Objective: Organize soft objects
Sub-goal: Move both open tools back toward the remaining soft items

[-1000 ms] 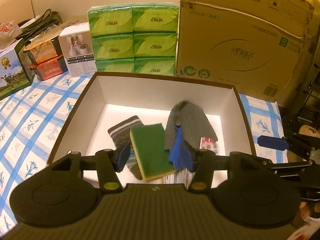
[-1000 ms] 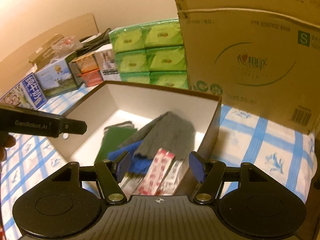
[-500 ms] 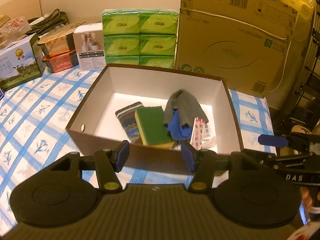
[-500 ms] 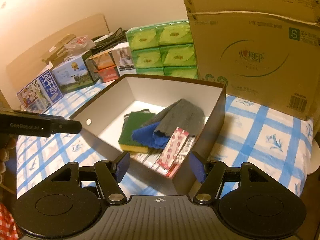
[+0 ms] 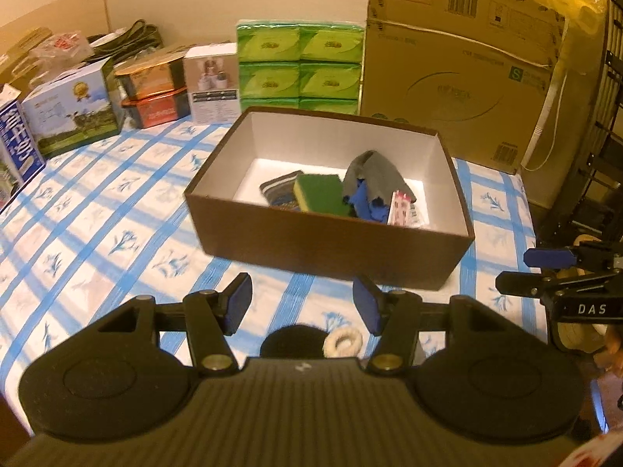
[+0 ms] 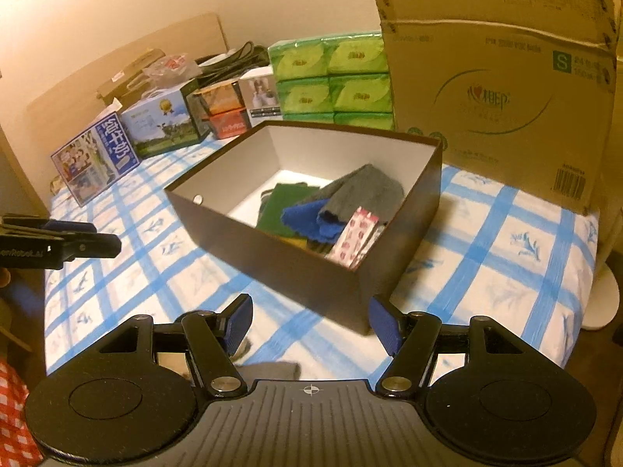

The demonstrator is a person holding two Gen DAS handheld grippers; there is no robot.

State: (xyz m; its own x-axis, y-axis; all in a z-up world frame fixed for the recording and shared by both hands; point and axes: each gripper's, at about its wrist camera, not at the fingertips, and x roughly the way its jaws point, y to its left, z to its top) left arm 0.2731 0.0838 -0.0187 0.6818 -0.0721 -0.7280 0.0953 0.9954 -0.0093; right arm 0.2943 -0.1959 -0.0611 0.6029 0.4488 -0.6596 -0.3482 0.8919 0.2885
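Two grippers, both empty, both clear of the brown box (image 5: pixel 331 245) on the desk (image 5: pixel 117 210). Reads as a pause between picks.

Left to right:
- Back-left row: milk carton (image 6: pixel 95 155), printed boxes, green tissue packs (image 5: pixel 300 66). Stacked against the wall, so not in the working lane.
- Left gripper (image 5: pixel 301 303): fingers released, wide gap, nothing between them. It hovers low over the desk in front of the box's near wall. Just under it: a dark round item (image 5: pixel 290 344) and a pale ring (image 5: pixel 342 342), touching or nearly so; can't tell what either is. Probably next candidates, hence the open jaws above them.
- Box interior, left to right: striped sock (image 5: pixel 278 190), green sponge (image 5: pixel 321 194) leaning on it, blue cloth (image 5: pixel 366 204) under a draped grey cloth (image 5: pixel 373 175), then red-patterned packets (image 5: pixel 403 212) tilted against the right wall. All bunched at the right-hand end, left end bare, so room remains.
- Right gripper (image 6: pixel 309 325): fingers released, empty, hanging off the box's near corner. A grey soft item (image 6: pixel 272 369) lies on the desk right below it, partly hidden by the gripper body. Likely its next grab.
- Far right: big cardboard carton (image 5: pixel 459 78) behind the box.
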